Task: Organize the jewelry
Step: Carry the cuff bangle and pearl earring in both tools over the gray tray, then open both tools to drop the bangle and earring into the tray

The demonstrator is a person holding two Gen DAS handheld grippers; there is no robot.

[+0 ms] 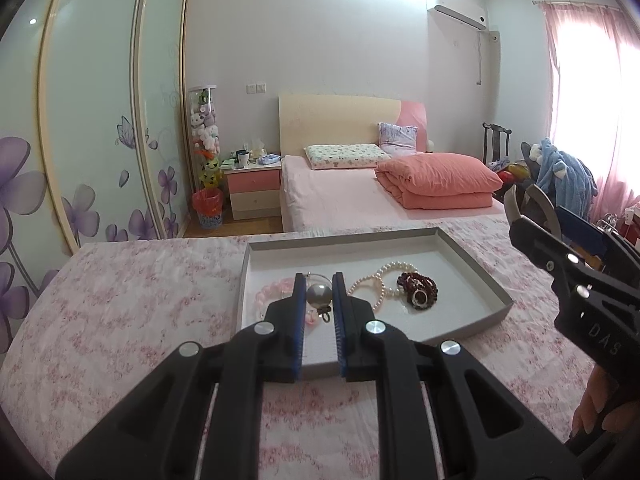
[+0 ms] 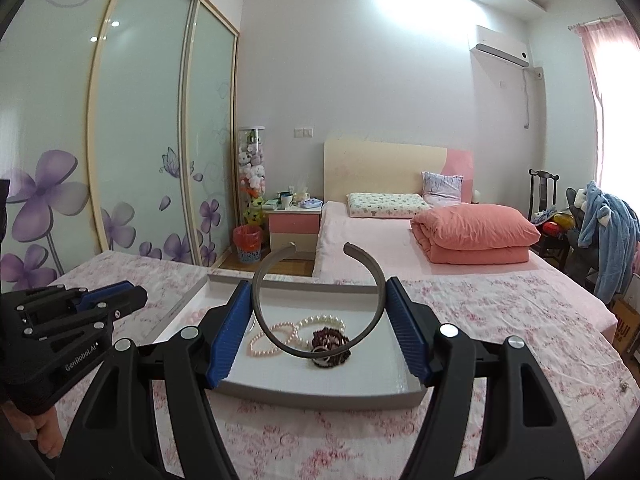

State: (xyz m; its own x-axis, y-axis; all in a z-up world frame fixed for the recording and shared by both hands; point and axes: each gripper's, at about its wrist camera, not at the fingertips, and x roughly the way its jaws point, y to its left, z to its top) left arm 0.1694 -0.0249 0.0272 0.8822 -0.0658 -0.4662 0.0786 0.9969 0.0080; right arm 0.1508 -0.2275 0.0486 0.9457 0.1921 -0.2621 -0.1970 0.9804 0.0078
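While the right gripper point(image 2: 318, 312) holds the grey open bangle point(image 2: 320, 304) across its wide jaws above the tray point(image 2: 320, 394), and the left gripper point(image 1: 319, 298) hangs nearly shut, empty, lower it gently beside the pearls point(image 2: 296, 330).

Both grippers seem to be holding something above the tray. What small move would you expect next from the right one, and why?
Probably lowering the open metal bangle into a bare patch of the tray before releasing. The right gripper clamps it across its width, above the pearl bracelets and dark bead bracelet. The left gripper holds a silver ball pendant over the tray's other side.
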